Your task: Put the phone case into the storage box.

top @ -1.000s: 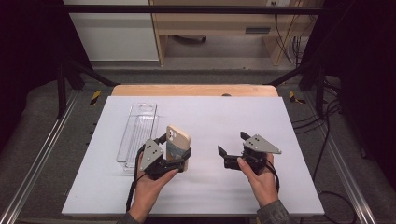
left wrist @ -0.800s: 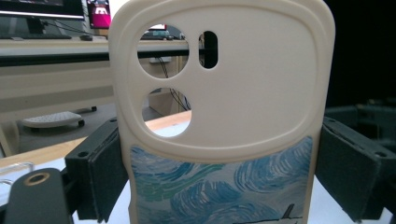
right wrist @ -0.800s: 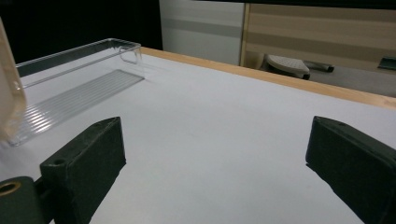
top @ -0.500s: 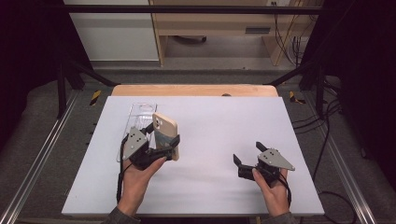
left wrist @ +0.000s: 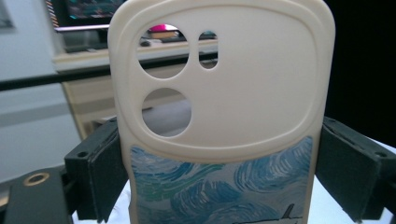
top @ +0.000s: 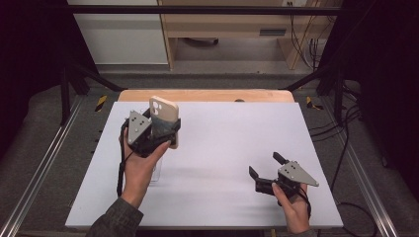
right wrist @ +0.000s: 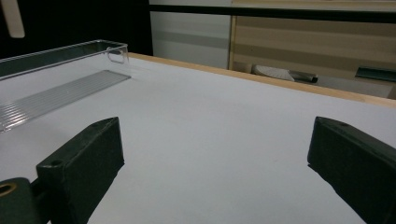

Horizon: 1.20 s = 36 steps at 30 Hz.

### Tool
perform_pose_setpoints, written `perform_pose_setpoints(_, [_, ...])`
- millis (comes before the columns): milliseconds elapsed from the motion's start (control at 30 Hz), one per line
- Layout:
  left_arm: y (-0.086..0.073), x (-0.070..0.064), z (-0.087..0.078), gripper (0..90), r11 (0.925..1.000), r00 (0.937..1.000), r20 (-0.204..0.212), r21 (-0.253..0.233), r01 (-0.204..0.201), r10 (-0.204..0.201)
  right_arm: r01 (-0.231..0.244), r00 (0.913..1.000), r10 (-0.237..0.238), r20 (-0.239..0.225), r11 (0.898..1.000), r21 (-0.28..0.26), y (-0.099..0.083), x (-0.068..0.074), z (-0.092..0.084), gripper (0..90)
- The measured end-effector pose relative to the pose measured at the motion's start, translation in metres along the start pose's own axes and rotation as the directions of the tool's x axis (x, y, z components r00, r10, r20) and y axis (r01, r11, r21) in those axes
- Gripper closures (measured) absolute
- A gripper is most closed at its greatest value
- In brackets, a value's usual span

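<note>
The left tool (top: pixel 165 131) is clamped on a cream silicone phone case with a blue swirl-painted lower back (top: pixel 163 120), its two black jaws pressing the case's long edges just below the raised camera surround, as the left gripper view (left wrist: pixel 219 182) shows plainly. The case stands upright, lifted above the white worktop (top: pixel 222 148) toward its far left part, over a clear plastic tray with a ribbed floor (right wrist: pixel 60 91) that lies along that side. The right tool (top: pixel 264 173) rests low near the worktop's near right corner with its jaws spread wide and nothing between them. The step in hand appears to be carrying the case to the tray and setting it in. To do that well, the person should keep the squeeze steady, since soft silicone can bow and slip, then tip the case flat and lower it until its back meets the ribbed floor inside the tray walls before easing the jaws apart. The empty tool could hold the tray's rim if the light tray slides.
</note>
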<state>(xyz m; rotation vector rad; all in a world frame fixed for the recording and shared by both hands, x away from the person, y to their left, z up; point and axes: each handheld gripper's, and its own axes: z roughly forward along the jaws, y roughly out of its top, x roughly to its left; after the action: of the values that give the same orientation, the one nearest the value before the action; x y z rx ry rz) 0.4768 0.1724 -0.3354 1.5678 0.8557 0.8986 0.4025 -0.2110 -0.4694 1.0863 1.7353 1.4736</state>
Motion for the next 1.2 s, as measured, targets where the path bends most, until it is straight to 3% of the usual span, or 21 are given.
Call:
perform_pose_setpoints(67, [0.004,0.006,0.004,11.2,1.0000,0.9995,-0.030,0.005,0.008,-0.008,-0.036,0.9993,0.036,-0.005,0.999,-0.016,-0.001,0.001,0.000,3.3])
perform_pose_setpoints(167, [0.007,0.016,0.011,11.1,0.9995,0.9965,-0.080,0.015,0.027,-0.026,-0.005,1.0000,0.005,0.002,1.000,0.007,-0.004,0.002,0.001,3.0])
perform_pose_setpoints(267, [0.007,0.026,0.017,11.1,0.9981,0.9919,-0.117,0.033,0.052,-0.048,-0.018,0.9998,0.018,0.002,1.000,0.015,-0.009,0.001,0.003,3.0])
perform_pose_setpoints(500, [0.000,0.047,0.029,11.2,0.9933,0.9773,-0.191,0.053,0.103,-0.091,0.006,0.9999,-0.006,0.014,1.000,0.016,-0.011,0.001,0.003,3.0])
perform_pose_setpoints(600, [-0.002,0.053,0.033,11.2,0.9900,0.9725,-0.203,0.057,0.129,-0.115,-0.001,0.9999,0.001,0.017,1.000,0.008,-0.010,0.001,0.003,3.2])
perform_pose_setpoints(700, [-0.002,0.058,0.036,11.2,0.9904,0.9696,-0.216,0.051,0.128,-0.115,0.008,0.9998,-0.008,0.020,1.000,0.007,-0.011,0.001,0.003,3.2])
perform_pose_setpoints(1200, [-0.009,0.072,0.059,11.2,0.9915,0.9676,-0.229,0.046,0.121,-0.108,0.002,0.9994,-0.002,0.033,1.000,-0.012,-0.012,0.002,0.001,3.3])
